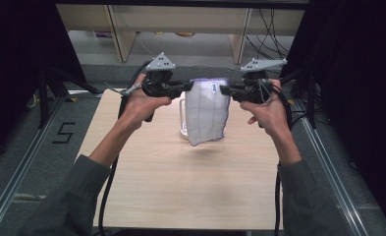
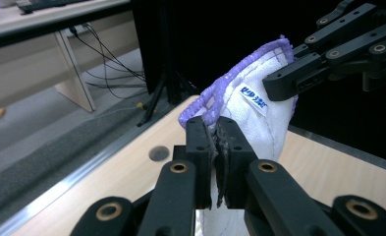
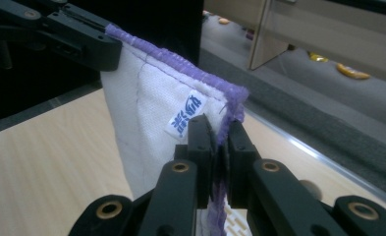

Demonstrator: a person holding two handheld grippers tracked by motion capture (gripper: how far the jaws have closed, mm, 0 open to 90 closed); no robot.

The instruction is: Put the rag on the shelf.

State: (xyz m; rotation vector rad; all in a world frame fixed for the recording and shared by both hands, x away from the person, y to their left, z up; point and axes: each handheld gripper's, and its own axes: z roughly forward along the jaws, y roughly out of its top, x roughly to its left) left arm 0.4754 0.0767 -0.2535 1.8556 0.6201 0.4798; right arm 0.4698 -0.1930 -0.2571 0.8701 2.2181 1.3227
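I see the white, purple-edged cloth (image 1: 208, 110) hanging between both grippers, left gripper (image 1: 186, 87) clamping its nine-o'clock corner, right gripper (image 1: 223, 89) its three-o'clock corner.

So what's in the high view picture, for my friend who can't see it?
A person holds a white cloth with a purple edge up over a wooden table, pinched at its top corners by the left gripper and the right gripper. A clear jug stands on the table behind the hanging cloth.

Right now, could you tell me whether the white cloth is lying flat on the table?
No, the white cloth hangs above the table, pinched between the left gripper and right gripper.
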